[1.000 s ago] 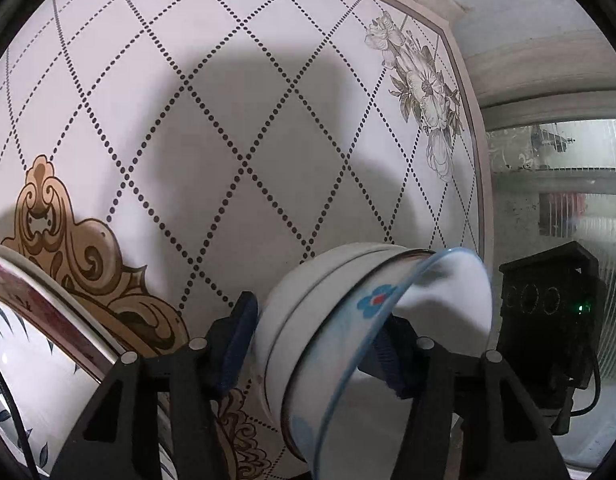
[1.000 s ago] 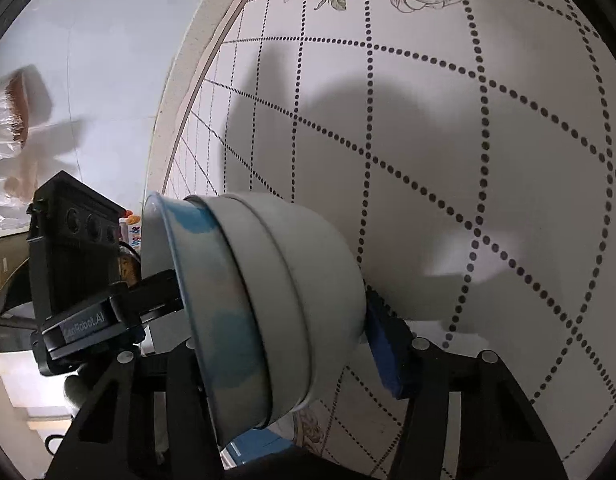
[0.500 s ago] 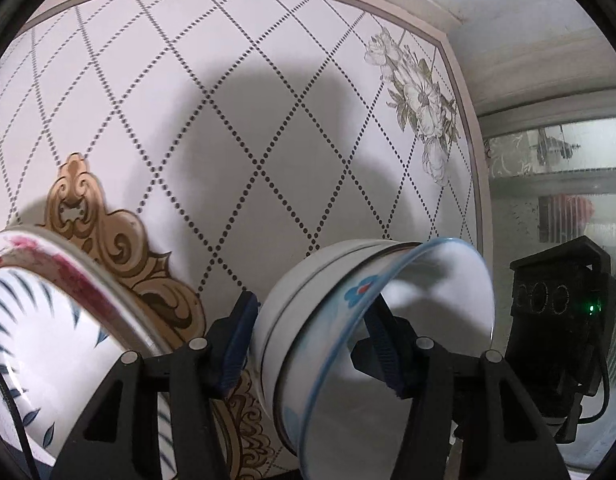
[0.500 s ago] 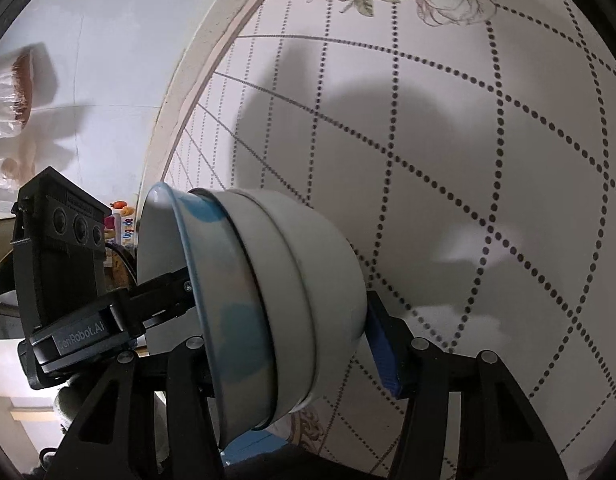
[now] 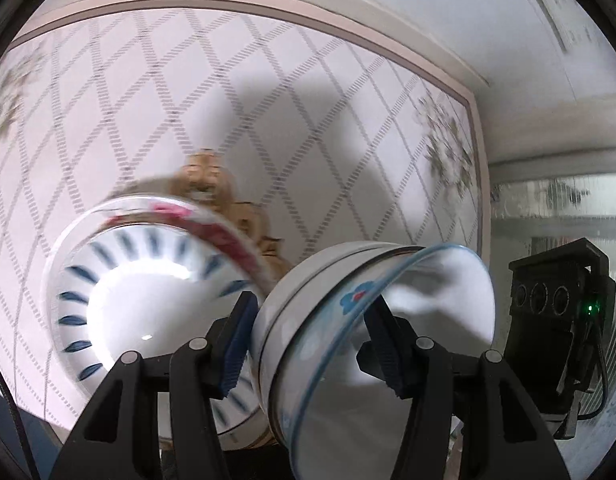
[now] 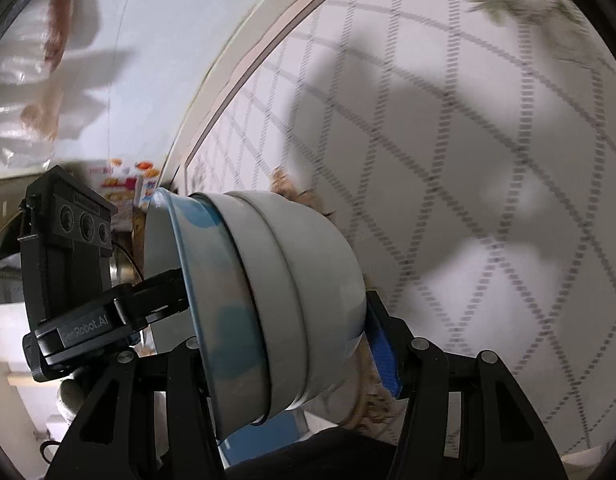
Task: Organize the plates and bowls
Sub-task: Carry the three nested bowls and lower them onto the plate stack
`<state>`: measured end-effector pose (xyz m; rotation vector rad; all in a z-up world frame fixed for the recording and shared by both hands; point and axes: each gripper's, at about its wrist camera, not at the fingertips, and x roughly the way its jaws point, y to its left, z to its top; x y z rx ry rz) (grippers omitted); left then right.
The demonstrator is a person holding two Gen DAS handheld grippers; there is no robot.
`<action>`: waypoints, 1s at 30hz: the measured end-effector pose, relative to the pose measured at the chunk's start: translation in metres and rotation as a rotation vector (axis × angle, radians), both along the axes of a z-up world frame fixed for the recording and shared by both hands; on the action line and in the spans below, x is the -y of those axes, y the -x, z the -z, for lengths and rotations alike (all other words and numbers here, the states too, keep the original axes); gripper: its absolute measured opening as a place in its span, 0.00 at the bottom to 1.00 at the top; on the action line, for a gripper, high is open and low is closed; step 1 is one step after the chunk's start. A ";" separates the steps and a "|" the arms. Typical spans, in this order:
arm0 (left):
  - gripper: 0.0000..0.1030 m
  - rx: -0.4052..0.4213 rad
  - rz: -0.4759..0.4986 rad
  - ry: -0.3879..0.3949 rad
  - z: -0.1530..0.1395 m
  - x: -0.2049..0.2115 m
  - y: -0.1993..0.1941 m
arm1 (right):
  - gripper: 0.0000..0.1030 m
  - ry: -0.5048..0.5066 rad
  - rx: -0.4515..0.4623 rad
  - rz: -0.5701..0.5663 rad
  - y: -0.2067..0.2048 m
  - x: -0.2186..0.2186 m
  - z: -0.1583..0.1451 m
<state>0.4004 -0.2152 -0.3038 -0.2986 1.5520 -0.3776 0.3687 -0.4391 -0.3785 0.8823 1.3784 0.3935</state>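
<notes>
Three nested bowls (image 5: 348, 320), two white and the inner one with a blue rim and a blue flower, hang tilted on their side above the table. My left gripper (image 5: 312, 344) is shut on the stack, one blue pad outside and one inside the inner bowl. My right gripper (image 6: 283, 356) is shut on the same bowls (image 6: 291, 300) from the opposite side; its left finger is hidden behind them. A stack of plates (image 5: 147, 300) with blue leaf marks and a red-patterned rim lies on the table left of the bowls.
The tablecloth (image 5: 187, 92) has a dotted diamond pattern, a gold ornament (image 5: 211, 176) and flower prints. Its far edge meets a pale wall. Ribbed glass (image 5: 556, 208) stands at the right. Plastic bags (image 6: 47, 60) and colourful packs (image 6: 123, 184) lie beyond the table.
Both grippers have risen with the bowls still held between them. In the left wrist view the plates have come much further into sight, and the picture is now blurred by motion.
</notes>
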 end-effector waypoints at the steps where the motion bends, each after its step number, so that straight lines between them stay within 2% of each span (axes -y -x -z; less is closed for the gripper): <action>1: 0.51 0.000 -0.016 -0.002 -0.001 -0.008 0.000 | 0.56 -0.001 0.003 -0.017 -0.003 -0.007 -0.001; 9: 0.51 -0.012 -0.159 -0.021 0.006 -0.076 0.006 | 0.56 -0.023 0.002 -0.160 -0.025 -0.068 0.004; 14: 0.51 -0.023 -0.210 -0.037 0.017 -0.101 0.015 | 0.56 -0.028 -0.017 -0.232 -0.030 -0.101 0.017; 23: 0.51 -0.045 -0.245 -0.045 0.035 -0.120 0.021 | 0.56 -0.003 -0.050 -0.285 -0.033 -0.133 0.038; 30: 0.51 -0.040 -0.242 -0.040 0.038 -0.119 0.020 | 0.56 0.023 -0.046 -0.289 -0.038 -0.143 0.040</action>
